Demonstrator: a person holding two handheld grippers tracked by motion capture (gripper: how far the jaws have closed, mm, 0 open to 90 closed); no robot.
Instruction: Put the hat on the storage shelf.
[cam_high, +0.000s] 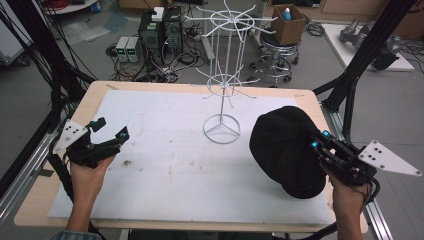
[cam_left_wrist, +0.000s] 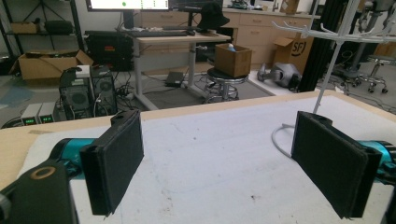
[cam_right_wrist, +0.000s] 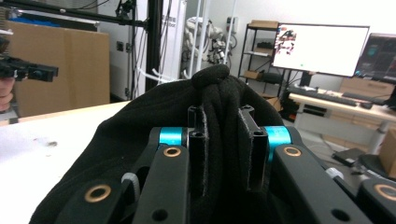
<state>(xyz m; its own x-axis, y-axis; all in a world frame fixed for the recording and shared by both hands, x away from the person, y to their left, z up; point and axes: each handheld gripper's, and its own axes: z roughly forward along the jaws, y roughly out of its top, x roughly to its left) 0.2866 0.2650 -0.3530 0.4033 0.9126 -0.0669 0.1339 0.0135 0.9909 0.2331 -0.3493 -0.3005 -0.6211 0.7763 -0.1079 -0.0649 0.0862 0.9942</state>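
Black soft fabric cap (cam_high: 287, 150): lies on white foam sheet (cam_high: 165, 165) at table's right side, right of rack base, its right edge pinched by right gripper (cam_high: 316, 141). Right gripper view: jaws drawn in narrow w/ a bunched fold of the cap (cam_right_wrist: 219, 107) between the pads; fabric bulges above and around jaws.

Right gripper: black body, blue collars, grey three-cornered plate, held in person's right hand (cam_high: 345, 192) at table's right edge.

Left gripper (cam_high: 111, 129): held in left hand (cam_high: 90, 167) over sheet's left side, well apart from cap. Left gripper view: jaws spread wide, nothing between pads, sheet visible in the gap (cam_left_wrist: 215, 154).

White wire display rack w/ round ring base and two tiers of radial hooks (cam_high: 222, 85): upright near sheet's far-centre, between grippers, just left of cap; touching or not, cannot tell.

Light wooden table (cam_high: 35, 200): carries sheet; sheet shows small dark marks.

Bkgd: computer towers (cam_high: 160, 30), cardboard box on stool (cam_high: 287, 22), monitor (cam_right_wrist: 320, 46).
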